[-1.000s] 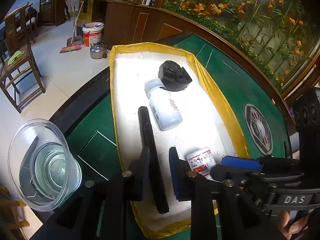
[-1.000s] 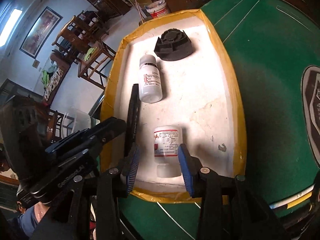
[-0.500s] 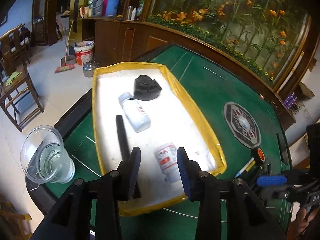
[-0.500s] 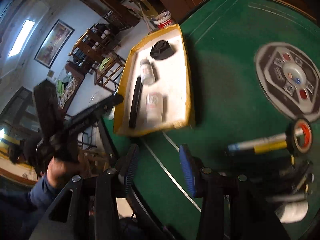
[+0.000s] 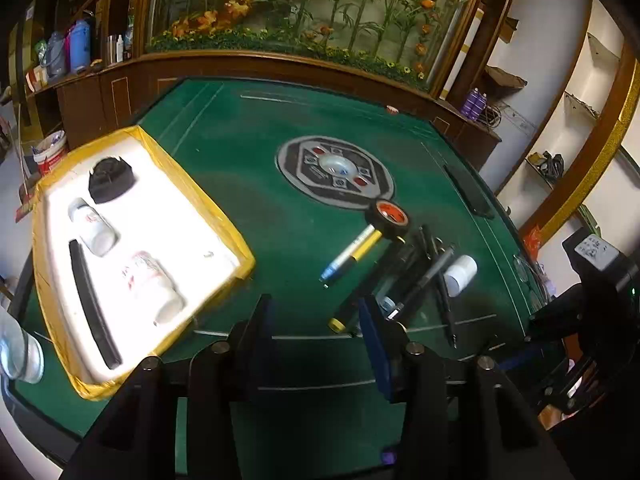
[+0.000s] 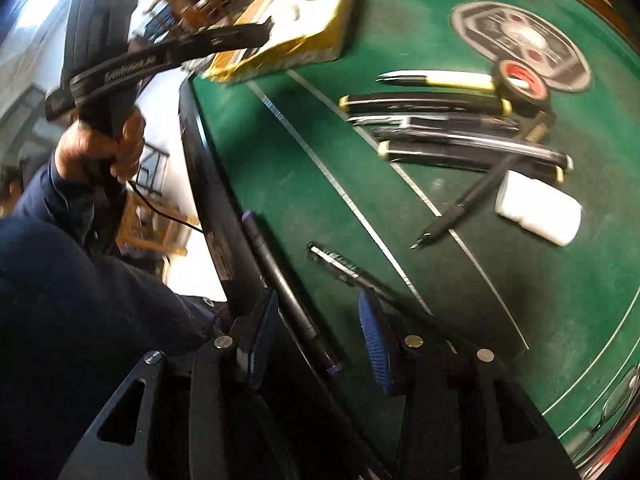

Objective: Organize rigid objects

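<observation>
A yellow-rimmed white tray [image 5: 240, 248] holds a black round part [image 5: 110, 180], two white bottles [image 5: 94, 226] [image 5: 154, 284] and a long black bar [image 5: 92, 304]. My left gripper [image 5: 316, 332] hangs over bare green felt right of the tray, its jaws opening with nothing between them. Further right lie a blue-and-yellow marker [image 5: 348, 256], a tape roll [image 5: 388, 218], a small white bottle [image 6: 538, 210] and several dark pens [image 6: 452, 106]. My right gripper [image 6: 316, 332] is open at the table's near edge, above a black pen with a purple end [image 6: 286, 284] that its pads do not touch.
A glass beaker [image 5: 18, 352] stands at the table's left corner beside the tray. A round emblem [image 5: 336, 172] marks the table centre. A person's hand [image 6: 100, 140] and blue sleeve are left of the dark table rim [image 6: 208, 208]. Eyeglasses [image 6: 616, 400] lie at the right.
Both grippers swung right, away from the tray toward the pile of pens. The left jaws widened and left the black bar in the tray. The right gripper left the red-labelled bottle.
</observation>
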{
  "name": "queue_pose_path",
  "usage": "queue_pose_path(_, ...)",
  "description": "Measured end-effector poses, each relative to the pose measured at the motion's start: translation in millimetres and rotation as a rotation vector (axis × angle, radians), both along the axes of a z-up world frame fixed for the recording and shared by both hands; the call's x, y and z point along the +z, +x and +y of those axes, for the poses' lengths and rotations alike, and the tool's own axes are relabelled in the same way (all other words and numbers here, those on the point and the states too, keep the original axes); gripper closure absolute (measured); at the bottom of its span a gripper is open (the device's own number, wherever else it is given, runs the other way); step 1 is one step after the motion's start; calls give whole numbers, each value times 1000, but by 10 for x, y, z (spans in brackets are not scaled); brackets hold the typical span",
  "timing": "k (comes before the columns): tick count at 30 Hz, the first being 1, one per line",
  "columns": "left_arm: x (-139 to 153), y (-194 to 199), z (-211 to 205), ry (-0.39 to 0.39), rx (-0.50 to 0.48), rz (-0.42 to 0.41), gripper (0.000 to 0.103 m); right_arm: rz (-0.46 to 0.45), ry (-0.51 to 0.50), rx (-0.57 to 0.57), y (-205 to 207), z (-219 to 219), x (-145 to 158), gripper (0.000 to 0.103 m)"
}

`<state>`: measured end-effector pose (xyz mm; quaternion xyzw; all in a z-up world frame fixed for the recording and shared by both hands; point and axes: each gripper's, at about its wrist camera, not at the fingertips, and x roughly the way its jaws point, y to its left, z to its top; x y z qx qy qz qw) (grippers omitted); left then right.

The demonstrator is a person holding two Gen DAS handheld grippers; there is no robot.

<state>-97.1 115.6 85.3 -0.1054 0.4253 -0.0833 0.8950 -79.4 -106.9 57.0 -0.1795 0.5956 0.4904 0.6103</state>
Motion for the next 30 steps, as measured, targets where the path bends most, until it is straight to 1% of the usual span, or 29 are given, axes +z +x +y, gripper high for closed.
queue_pose_path(3, -56, -13, -36, -4, 15, 28, 55, -33, -19, 108, -185, 176, -69, 62)
queue_pose_path(6, -39, -84, -27, -4, 29, 30, 55, -74, -59, 198, -342, 318, -182, 62)
queue_pose_path(9, -25, -180, -19, -1, 45, 27, 55, -140, -109, 245, -364, 359, -278, 62)
queue_pose_path(10, -39, -211, -18, -3, 50, 28, 55, -143, -101, 253, -353, 366, -273, 62)
queue_pose_path(13, -57, -235, -9, -4, 59, 33, 55, -225, -135, 269, -250, 386, -274, 63)
queue_pose_path(15, -56, -242, -18, -5, 55, 32, 55, -281, -142, 230, -77, 377, -267, 64)
queue_pose_path(17, -58, -229, -53, -5, 39, 35, 55, -339, -159, 154, 138, 332, -242, 65)
queue_pose_path(19, -55, -213, -105, -5, 13, 36, 55, -338, -132, 81, 323, 266, -159, 65)
queue_pose_path(20, -57, -198, -155, -9, -14, 40, 53, -321, -98, 41, 406, 211, -79, 65)
queue_pose_path(21, -61, -186, -199, -10, -35, 43, 47, -311, -70, 9, 459, 160, -8, 65)
queue_pose_path(23, -89, -151, -363, -18, -114, 56, 39, -313, -28, -67, 563, 3, 137, 64)
queue_pose_path(25, -132, -123, -561, -1, -209, 70, 38, -289, -7, -145, 631, -132, 173, 64)
queue_pose_path(27, -182, -104, -774, 38, -297, 78, 38, -270, 11, -207, 638, -244, 181, 65)
queue_pose_path(30, -282, -53, -1039, 125, -407, 88, 38, -236, 37, -265, 618, -418, 225, 64)
